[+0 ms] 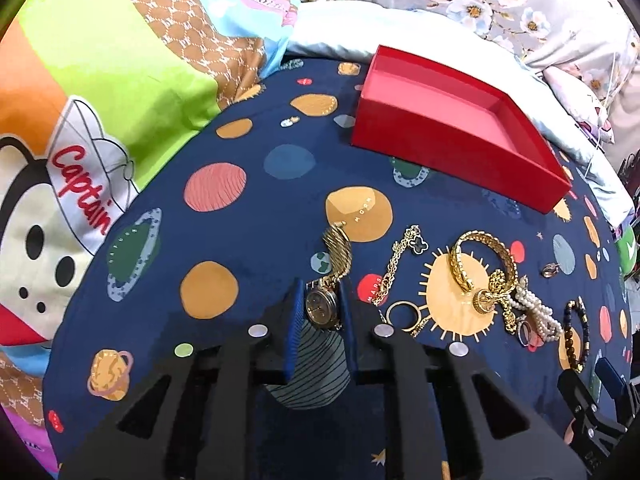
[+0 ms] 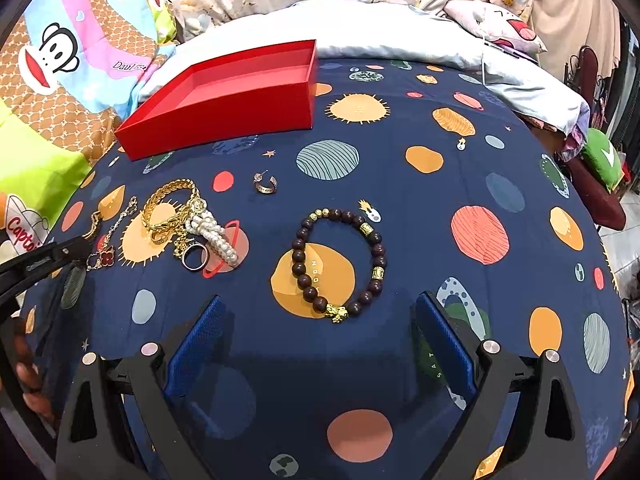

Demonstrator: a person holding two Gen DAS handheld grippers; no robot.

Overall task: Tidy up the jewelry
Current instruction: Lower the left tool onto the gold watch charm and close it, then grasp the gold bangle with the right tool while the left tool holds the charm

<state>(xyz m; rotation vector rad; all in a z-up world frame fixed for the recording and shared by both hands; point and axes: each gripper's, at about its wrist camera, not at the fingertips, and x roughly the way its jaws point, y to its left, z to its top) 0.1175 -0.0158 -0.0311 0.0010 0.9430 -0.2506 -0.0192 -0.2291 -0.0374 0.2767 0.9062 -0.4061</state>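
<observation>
A bed covered by a navy sheet printed with planets (image 1: 248, 240) holds scattered jewelry and an open, empty red cardboard box (image 1: 452, 128). The left gripper (image 1: 320, 308) angles steeply down toward the sheet, nearer the camera than the red box, its blue-padded fingers (image 1: 294, 320) narrowed onto the round face of a gold wristwatch with a ribbed metal band (image 1: 322, 306); the band trails from the fingers toward the box. Beside the watch, on the side away from a cartoon monkey blanket (image 1: 72, 184), lie a thin gold chain with a dark clover charm (image 1: 400, 260), a thick gold braided bangle (image 1: 480, 256) and a white pearl bracelet (image 1: 536, 312). The right gripper (image 2: 320, 344) also tilts down, its fingers spread wide and holding nothing, a dark wooden bead bracelet with gold charms (image 2: 340, 264) lying just beyond them, well short of the box. Readable print: "Captain" on the blanket; "MOON", "MARS" and "SATURN" on the sheet
</observation>
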